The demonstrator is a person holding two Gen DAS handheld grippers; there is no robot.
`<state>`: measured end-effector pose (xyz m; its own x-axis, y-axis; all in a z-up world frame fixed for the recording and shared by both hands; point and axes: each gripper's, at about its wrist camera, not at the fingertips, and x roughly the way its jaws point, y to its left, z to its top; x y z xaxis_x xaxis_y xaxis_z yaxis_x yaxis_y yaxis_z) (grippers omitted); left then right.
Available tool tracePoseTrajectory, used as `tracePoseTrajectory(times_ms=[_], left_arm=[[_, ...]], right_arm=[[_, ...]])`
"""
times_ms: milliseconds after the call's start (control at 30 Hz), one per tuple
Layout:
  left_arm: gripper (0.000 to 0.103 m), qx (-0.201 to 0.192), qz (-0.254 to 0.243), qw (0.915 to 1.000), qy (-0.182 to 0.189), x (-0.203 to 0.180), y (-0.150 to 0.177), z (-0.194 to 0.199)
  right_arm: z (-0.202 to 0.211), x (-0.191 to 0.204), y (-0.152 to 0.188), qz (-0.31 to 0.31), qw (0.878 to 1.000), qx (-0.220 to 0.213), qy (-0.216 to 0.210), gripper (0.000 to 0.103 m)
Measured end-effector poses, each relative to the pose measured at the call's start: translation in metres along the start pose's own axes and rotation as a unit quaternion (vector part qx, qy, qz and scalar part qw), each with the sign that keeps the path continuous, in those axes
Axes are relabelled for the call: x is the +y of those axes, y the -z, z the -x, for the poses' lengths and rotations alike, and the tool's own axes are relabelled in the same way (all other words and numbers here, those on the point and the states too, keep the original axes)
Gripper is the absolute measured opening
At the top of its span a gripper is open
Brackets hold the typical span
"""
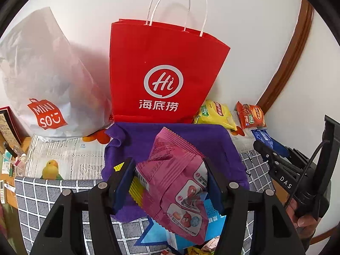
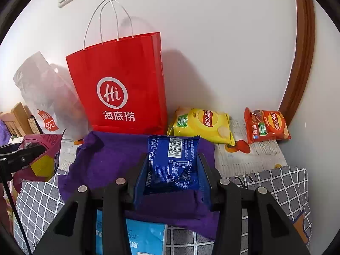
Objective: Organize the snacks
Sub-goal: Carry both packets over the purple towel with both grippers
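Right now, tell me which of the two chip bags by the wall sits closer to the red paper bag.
The yellow chip bag: it lies right beside the red paper bag, while the orange chip bag sits apart, nearer the brown door frame.

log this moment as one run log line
left tool: shut on pink pack | right tool: shut on blue pack | both over purple cloth | red bag behind, upright

— What do you see at centre frame in the right wrist view?
— The paper bag [image 2: 119,85] stands behind the cloth [image 2: 110,159]; two chip packets [image 2: 201,125] [image 2: 266,126] lie to its right; the plastic bag [image 2: 42,93] sits left.
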<state>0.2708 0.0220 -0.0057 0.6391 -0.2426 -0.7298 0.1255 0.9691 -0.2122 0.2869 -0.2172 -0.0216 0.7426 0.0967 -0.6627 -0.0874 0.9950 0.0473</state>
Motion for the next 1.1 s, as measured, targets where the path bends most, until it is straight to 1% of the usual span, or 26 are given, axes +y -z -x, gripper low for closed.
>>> tracePoseTrajectory(times_ms=[367,500,767,900,1100], left_arm=[[0.061,0.017,-0.007,0.9998,0.0,0.003,-0.009,-0.027],[0.061,0.022,-0.007,0.9997,-0.003,0.005,-0.012,-0.039],[0.061,0.037,0.014,0.9992,-0.008,0.023,-0.018,-0.069],[0.061,0.05,0.025,0.9984,-0.009,0.032,-0.023,-0.09],[0.061,0.066,0.018,0.9975,-0.017,0.031,-0.025,-0.119]], right_arm=[[-0.025,-0.01,0.002,-0.007,1.0,0.008,0.007,0.044],[-0.036,-0.013,0.004,-0.012,1.0,0.016,0.0,0.044],[-0.065,-0.019,0.006,-0.009,0.999,0.031,-0.002,0.044],[-0.079,-0.022,0.006,-0.006,0.999,0.036,-0.001,0.044],[-0.108,-0.025,0.007,-0.003,0.998,0.053,-0.012,0.044]])
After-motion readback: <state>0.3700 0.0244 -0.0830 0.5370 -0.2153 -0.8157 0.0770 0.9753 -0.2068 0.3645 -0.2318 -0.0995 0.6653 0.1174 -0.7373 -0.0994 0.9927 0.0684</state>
